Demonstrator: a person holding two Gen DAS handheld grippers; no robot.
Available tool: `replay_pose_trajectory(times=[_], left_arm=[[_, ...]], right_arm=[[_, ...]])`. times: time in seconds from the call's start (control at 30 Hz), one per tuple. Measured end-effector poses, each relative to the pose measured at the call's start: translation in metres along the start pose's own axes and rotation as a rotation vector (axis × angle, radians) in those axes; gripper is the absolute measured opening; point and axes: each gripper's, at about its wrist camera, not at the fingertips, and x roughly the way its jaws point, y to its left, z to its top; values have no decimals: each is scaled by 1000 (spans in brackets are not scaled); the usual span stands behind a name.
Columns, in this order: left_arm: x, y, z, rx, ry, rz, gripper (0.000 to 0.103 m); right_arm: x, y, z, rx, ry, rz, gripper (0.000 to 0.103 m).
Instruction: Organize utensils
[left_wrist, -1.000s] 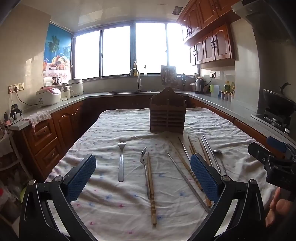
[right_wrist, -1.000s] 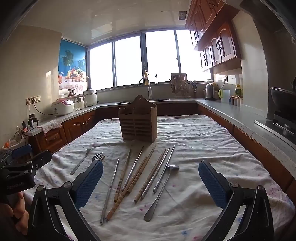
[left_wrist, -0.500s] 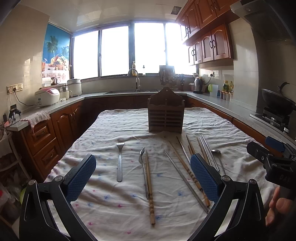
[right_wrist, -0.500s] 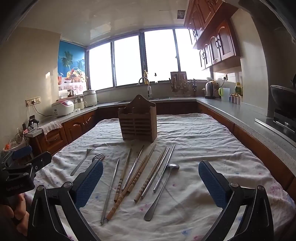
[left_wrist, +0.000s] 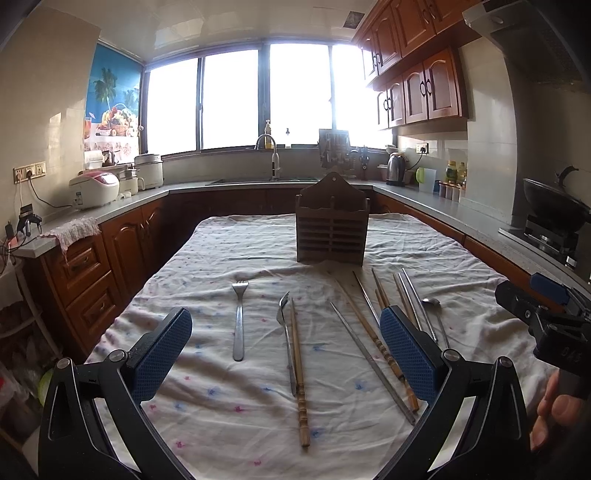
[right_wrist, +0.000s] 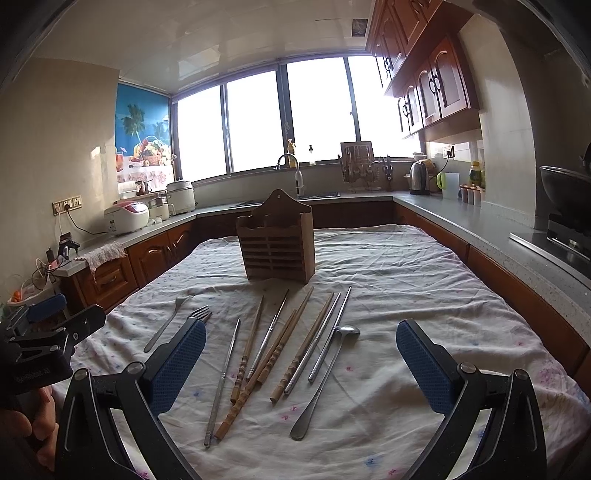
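A brown wooden utensil holder (left_wrist: 331, 232) (right_wrist: 277, 242) stands upright in the middle of the cloth-covered table. In front of it lie a fork (left_wrist: 239, 321), a second fork (left_wrist: 286, 336) beside a wooden chopstick (left_wrist: 298, 373), several wooden and metal chopsticks (right_wrist: 280, 350) and a metal spoon (right_wrist: 325, 380). My left gripper (left_wrist: 282, 349) hovers open above the forks, nothing between its blue pads. My right gripper (right_wrist: 301, 363) hovers open above the chopsticks and spoon, holding nothing.
The table (right_wrist: 424, 295) wears a white patterned cloth. Counters run around it: rice cookers (left_wrist: 96, 188) on the left, a sink tap (left_wrist: 273, 155) at the back, a kettle (right_wrist: 419, 177) and a wok (left_wrist: 554, 206) on the right. A hand (left_wrist: 554, 410) holds the other gripper.
Both views have barely shifted; the left camera has tipped slightly. No utensil has moved and both grippers stay open.
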Motion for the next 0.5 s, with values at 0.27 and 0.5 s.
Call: replay_pose_trajectory(times=[0.27, 0.5], left_arm=[[0, 1, 0, -2, -1, -3, 103], [1, 1, 0, -4, -3, -4, 103]], right_arm=[[0, 0, 1, 2, 0, 1, 103], [0, 0, 1, 2, 0, 1, 103]])
